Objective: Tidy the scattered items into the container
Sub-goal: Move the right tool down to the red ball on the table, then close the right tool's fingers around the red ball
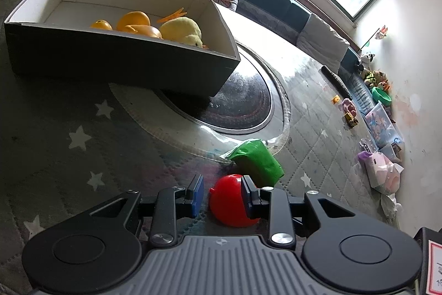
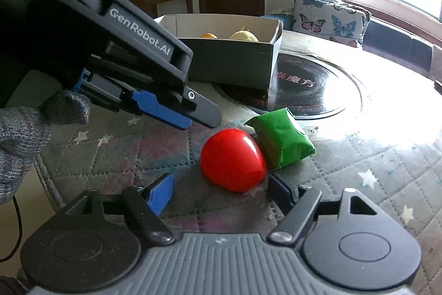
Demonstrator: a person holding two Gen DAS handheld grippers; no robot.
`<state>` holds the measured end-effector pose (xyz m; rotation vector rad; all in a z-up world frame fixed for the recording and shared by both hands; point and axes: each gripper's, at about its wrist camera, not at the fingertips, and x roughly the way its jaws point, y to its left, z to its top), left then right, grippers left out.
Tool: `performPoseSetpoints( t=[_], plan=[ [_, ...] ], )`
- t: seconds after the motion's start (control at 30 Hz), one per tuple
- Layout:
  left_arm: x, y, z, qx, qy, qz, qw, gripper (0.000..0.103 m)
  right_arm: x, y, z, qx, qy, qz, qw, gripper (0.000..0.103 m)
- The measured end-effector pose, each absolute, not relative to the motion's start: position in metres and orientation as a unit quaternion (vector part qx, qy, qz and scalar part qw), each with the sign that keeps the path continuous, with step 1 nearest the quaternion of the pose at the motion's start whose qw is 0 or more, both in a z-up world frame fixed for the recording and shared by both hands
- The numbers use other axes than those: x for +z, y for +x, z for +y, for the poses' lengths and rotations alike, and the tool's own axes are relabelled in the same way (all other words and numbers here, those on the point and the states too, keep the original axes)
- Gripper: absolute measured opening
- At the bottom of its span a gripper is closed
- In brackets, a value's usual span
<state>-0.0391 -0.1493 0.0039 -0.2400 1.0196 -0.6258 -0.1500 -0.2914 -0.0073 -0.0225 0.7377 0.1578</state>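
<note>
The right gripper (image 2: 221, 191) has its jaws well apart, the red ball (image 2: 233, 159) just beyond them, centred on the gap and untouched. The left gripper (image 1: 222, 194) hangs left of the ball, jaws slightly parted, empty. A green packet (image 2: 281, 137) touches the ball's far right side. The box (image 2: 234, 60) sits farther off on the desk (image 2: 359, 184).

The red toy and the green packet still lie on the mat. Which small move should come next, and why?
Probably ease the right gripper forward around the red toy and close. Its jaws stand open just short of the toy, nothing between them. The green packet touches the toy's far side, and the box behind has room.
</note>
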Motion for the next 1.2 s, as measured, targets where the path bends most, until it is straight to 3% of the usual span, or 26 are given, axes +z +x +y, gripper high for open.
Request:
performPoseSetpoints(
  t=[0.83, 1.2],
  plan=[
    [0.006, -0.034, -0.148, -0.297, -0.131, 0.477, 0.817, 0.033, -0.002, -0.152, -0.277, 0.093, -0.004, 0.357, 0.929, 0.076],
    [0.006, -0.034, -0.159, -0.295, -0.112, 0.481, 0.818, 0.034, -0.003, -0.143, -0.276, 0.066, -0.015, 0.349, 0.935, 0.062]
  ],
)
